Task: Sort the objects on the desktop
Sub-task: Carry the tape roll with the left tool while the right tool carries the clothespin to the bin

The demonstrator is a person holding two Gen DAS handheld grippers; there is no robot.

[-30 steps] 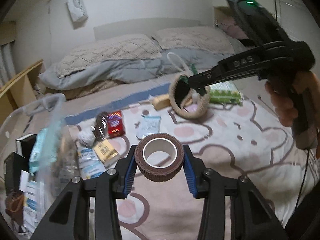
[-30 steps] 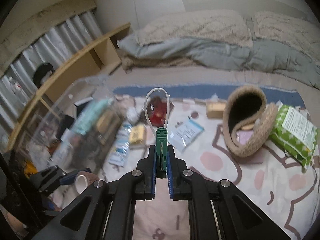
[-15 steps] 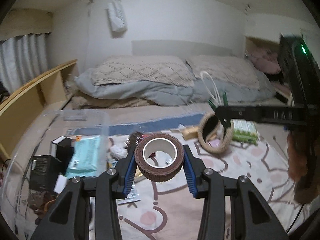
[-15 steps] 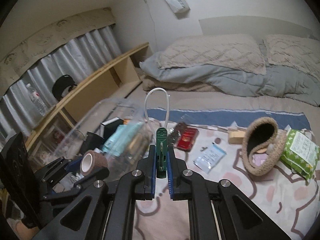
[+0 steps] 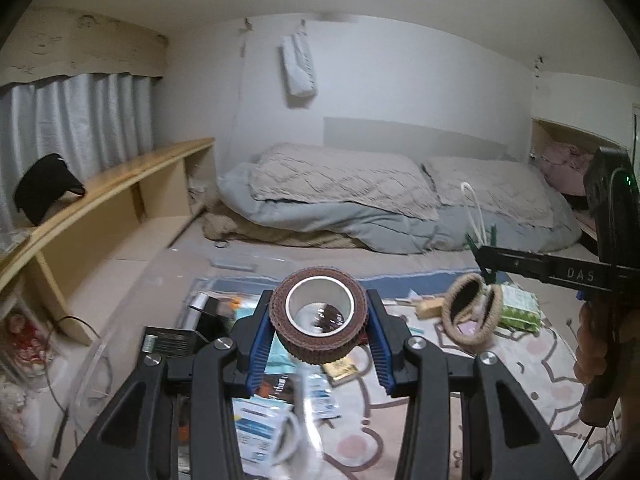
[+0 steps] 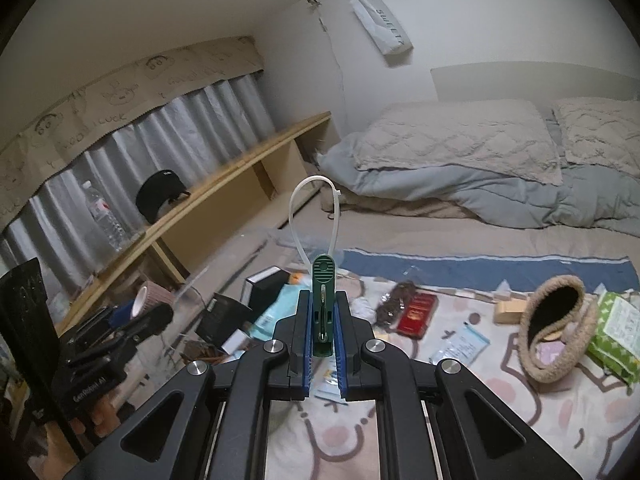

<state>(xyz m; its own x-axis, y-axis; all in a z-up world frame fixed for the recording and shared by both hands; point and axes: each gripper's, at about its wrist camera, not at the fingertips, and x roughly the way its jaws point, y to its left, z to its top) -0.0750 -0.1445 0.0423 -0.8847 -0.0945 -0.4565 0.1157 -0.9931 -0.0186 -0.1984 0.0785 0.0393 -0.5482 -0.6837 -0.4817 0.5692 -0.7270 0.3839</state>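
Observation:
My left gripper is shut on a brown tape roll and holds it in the air over a clear plastic bin. The roll also shows at the left of the right wrist view. My right gripper is shut on a green clip with a white loop, held above the blanket; it also shows at the right of the left wrist view. Loose items lie on the blanket: a red packet, a white sachet, a woven pouch and a green wipes pack.
The clear bin holds black boxes and a teal packet. A wooden shelf with a bottle and a black cap runs along the left wall. Pillows and a duvet lie at the back.
Both grippers have risen and tilted up, so more of the room shows. The left gripper with the tape roll has moved left, over the clear bin. Both grips are unchanged.

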